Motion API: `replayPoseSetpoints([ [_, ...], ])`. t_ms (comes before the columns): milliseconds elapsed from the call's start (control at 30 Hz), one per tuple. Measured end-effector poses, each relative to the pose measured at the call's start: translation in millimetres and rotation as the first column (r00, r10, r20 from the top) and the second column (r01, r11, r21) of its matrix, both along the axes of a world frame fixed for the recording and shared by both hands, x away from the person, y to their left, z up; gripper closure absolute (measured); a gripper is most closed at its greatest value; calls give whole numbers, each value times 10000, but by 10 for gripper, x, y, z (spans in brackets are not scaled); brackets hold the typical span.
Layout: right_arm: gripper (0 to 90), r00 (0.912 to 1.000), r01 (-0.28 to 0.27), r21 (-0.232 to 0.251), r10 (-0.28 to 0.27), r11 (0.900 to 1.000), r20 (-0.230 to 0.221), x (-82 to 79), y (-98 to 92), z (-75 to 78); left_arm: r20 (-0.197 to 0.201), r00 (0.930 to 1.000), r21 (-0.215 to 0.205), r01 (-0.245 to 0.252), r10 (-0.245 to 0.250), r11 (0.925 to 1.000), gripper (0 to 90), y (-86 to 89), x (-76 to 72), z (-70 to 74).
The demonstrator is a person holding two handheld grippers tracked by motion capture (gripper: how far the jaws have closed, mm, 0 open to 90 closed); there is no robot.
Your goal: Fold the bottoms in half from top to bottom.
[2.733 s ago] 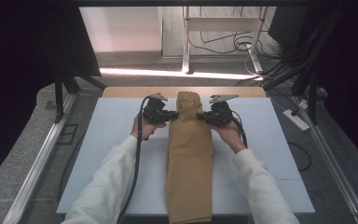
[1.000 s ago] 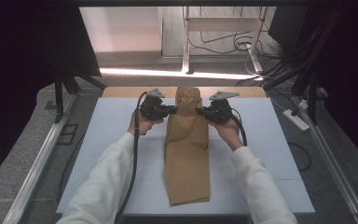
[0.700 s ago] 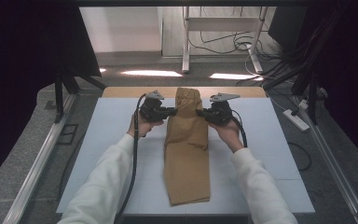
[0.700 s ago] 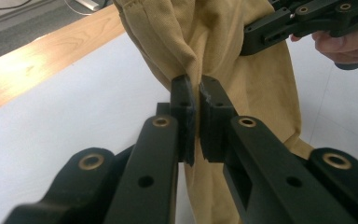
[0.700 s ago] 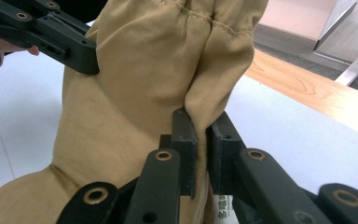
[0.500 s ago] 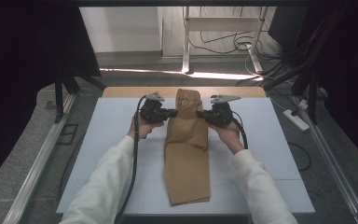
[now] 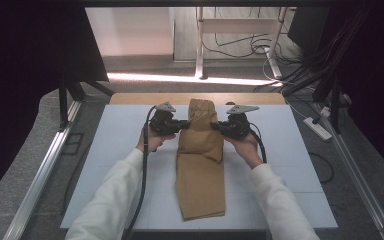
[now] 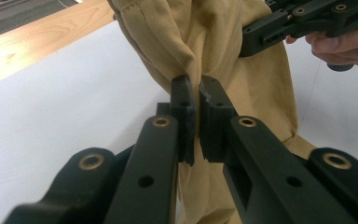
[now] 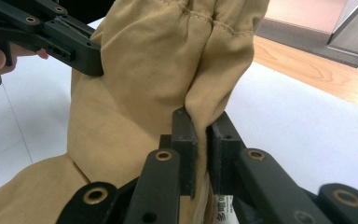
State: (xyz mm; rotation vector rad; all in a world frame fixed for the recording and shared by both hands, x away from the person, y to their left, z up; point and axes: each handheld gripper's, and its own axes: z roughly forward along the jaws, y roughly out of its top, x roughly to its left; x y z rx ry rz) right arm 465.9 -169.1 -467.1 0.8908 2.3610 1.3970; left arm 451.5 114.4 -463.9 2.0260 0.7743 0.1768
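Tan trousers [image 7: 200, 165], folded lengthwise, lie down the middle of the white table top [image 7: 110, 150], waistband at the far end. My left gripper [image 7: 184, 124] is shut on the cloth's left edge just below the waistband, and a fold of tan cloth [image 8: 186, 46] is pinched between its pads [image 8: 183, 100]. My right gripper [image 7: 215, 126] is shut on the right edge at the same height. In the right gripper view the trousers [image 9: 149, 88] bunch up between its pads [image 9: 185, 133], with a white label [image 9: 226, 207] below. The upper part of the trousers is lifted and puckered between the two grippers.
A wooden strip [image 7: 145, 98] runs along the table's far edge. Metal rails [image 7: 40, 170] flank the table on both sides. A white power strip [image 7: 318, 128] and cables lie on the floor to the right. Table legs [image 7: 199, 45] stand beyond.
The trousers have been drawn away from me along the table, so their hem now lies farther from the near edge. Over the last second the hands and cloth have hardly shifted.
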Motion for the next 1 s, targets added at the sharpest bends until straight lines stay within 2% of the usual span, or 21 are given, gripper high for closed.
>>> replayPoseSetpoints([
  [467,829,9998,-114,52,115,9999,-190,-61,-12,-59,-135,9999,-70,60,-61,10000,845,0,-67,-58],
  [1000,828,9991,-405,184,407,9990,-91,-210,-22,-80,-160,9995,-231,273,-277,9994,841,30,-198,-118],
])
